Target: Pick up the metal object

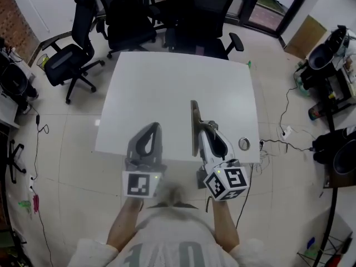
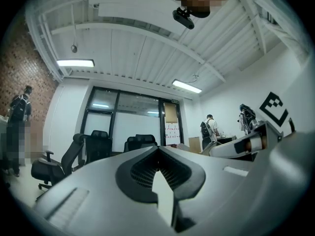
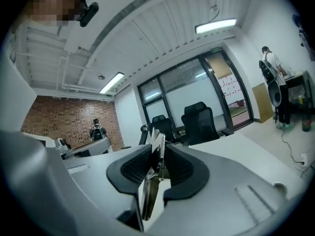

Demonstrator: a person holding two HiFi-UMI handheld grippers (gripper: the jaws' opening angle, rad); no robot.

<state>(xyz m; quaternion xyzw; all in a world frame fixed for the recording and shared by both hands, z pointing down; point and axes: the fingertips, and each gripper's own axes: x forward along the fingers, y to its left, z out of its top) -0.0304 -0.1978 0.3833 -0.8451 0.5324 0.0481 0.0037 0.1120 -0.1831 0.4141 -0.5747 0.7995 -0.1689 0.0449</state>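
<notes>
- The left gripper [image 1: 155, 127] hung over the near edge of the white table [image 1: 167, 77], to the left of the other gripper.
- In the left gripper view, the left gripper [image 2: 158, 149] had its jaws brought together at the tips. Nothing lay between them.
- The right gripper [image 1: 211, 125] stood over the near right part of the table.
- In the right gripper view, the right gripper [image 3: 159, 154] was clenched on the metal object [image 3: 150, 193]. Both ribbed pads pressed on its flat faces, and the piece stood edge-on between them.
- The metal object [image 1: 193, 121] was a long, narrow strip. In the head view it ran from the right gripper's jaws forward over the table top, roughly parallel to the table's right edge.
- It could not be determined whether the strip rested on the table or was clear of it.
- The marker cube [image 1: 139, 183] of the left gripper and the marker cube [image 1: 227, 181] of the right gripper both sat close to the person's body.
- A small round item [image 1: 244, 143] lay on the table near its right front corner, just beside the right gripper and apart from the strip.
- Black office chairs [image 1: 128, 15] stood along the far side of the table.
- A brick wall [image 3: 59, 117] showed in the background of the right gripper view.
</notes>
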